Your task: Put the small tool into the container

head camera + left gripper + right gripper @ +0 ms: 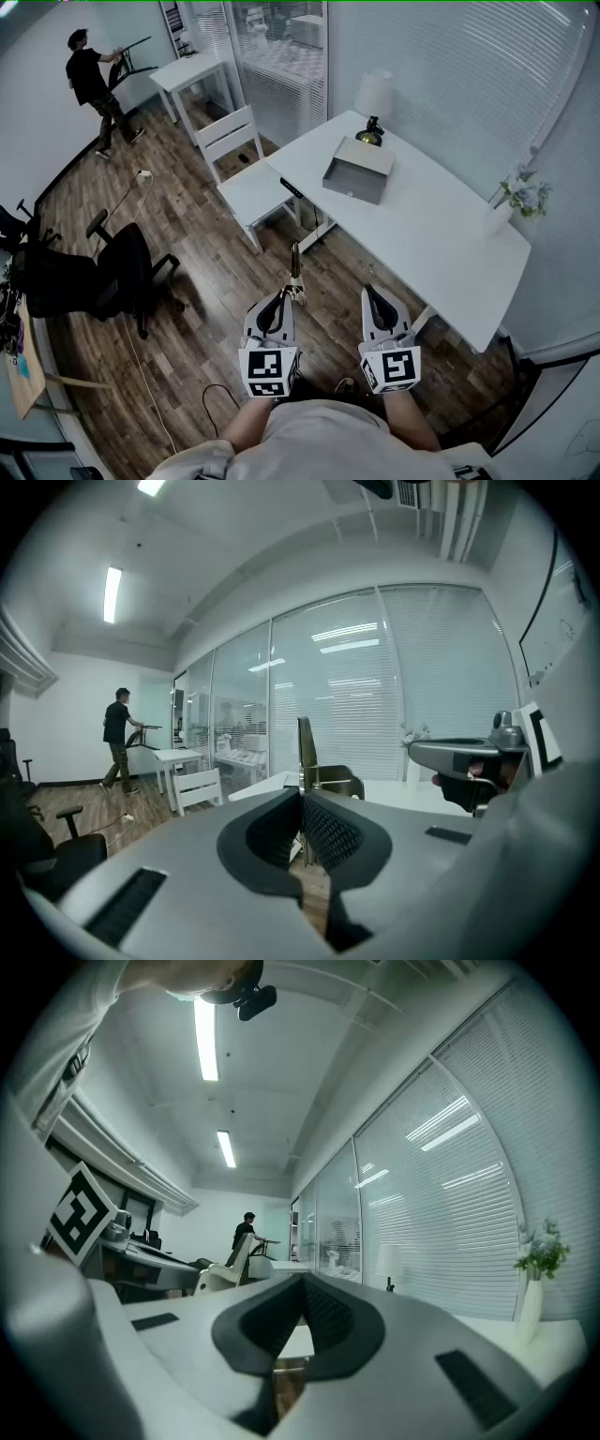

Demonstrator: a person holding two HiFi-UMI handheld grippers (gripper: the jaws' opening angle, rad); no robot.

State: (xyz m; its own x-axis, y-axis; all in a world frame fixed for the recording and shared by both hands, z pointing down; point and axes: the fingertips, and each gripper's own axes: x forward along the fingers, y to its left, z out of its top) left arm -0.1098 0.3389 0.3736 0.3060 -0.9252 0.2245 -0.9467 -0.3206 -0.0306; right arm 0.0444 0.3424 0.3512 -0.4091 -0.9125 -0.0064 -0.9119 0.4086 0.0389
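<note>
**While the left gripper clamps a slim metal tool, the grey box-shaped container sits well ahead on the table**

Seen along its own jaws, the left gripper has both black ribbed pads pressed onto the tool's lower end. The tool stands straight out past the jaw tips. The right gripper, just to the right of the left one and level with it, has its jaws drawn together with nothing between them.

Both grippers are held over the brown wood-plank floor, short of the long white table. The container rests on that table well ahead of both grippers, roughly in line with the right one and well apart from the tool. Just beyond the container stands a white-shaded lamp. A white vase of pale flowers sits ahead and far to the right of the right gripper, by the table's far edge.

A white wooden chair stands ahead and slightly left of the left gripper, beside the table. A black office chair is well off to that gripper's left. Far ahead and to the left, a person in dark clothes handles a dark object near a small white side table.
</note>
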